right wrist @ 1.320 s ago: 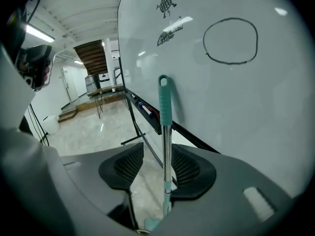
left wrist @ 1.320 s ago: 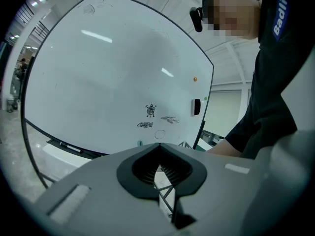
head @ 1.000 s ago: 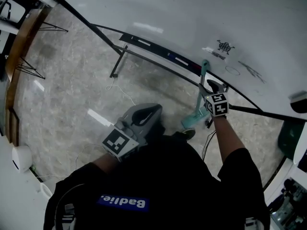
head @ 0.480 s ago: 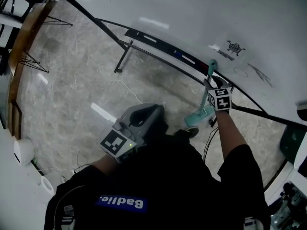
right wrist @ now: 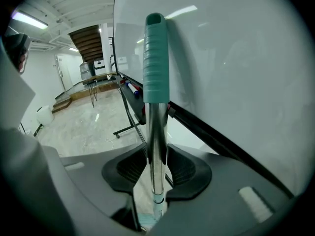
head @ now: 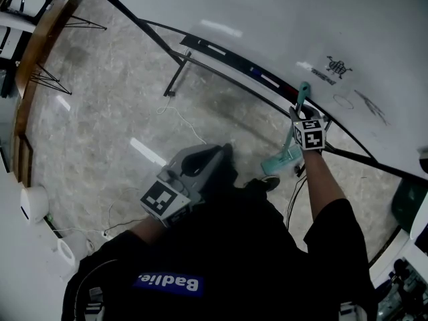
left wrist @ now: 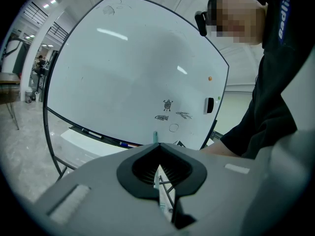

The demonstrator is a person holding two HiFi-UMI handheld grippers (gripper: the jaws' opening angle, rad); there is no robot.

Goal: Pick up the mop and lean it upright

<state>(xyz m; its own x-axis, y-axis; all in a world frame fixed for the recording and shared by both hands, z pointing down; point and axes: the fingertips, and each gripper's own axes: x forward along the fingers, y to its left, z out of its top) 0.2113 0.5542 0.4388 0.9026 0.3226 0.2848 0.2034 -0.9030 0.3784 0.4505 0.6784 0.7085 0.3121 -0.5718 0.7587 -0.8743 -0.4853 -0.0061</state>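
Observation:
The mop stands nearly upright, its teal head (head: 281, 160) on the floor and its teal grip (head: 304, 89) up by the whiteboard's lower edge. My right gripper (head: 298, 122) holds the shiny metal pole (right wrist: 157, 146) just below the teal grip (right wrist: 155, 58). Its jaws have just been closing, and both pads now press on the pole. My left gripper (head: 212, 154) hovers low in front of the person, away from the mop, with its jaws together and nothing in them. In the left gripper view (left wrist: 157, 149) the teal grip tip (left wrist: 155, 135) pokes up beyond the jaws.
A large whiteboard (head: 267, 19) on a black stand fills the far side, with a pen tray (head: 227, 55) and a stand leg (head: 176, 77). Cables (head: 175, 118) trail over the stone floor. A dark green bin (head: 408, 202) is at the right.
The mop handle and my right gripper have shifted slightly right, closer to the whiteboard's edge. The left gripper has stayed in about the same spot.

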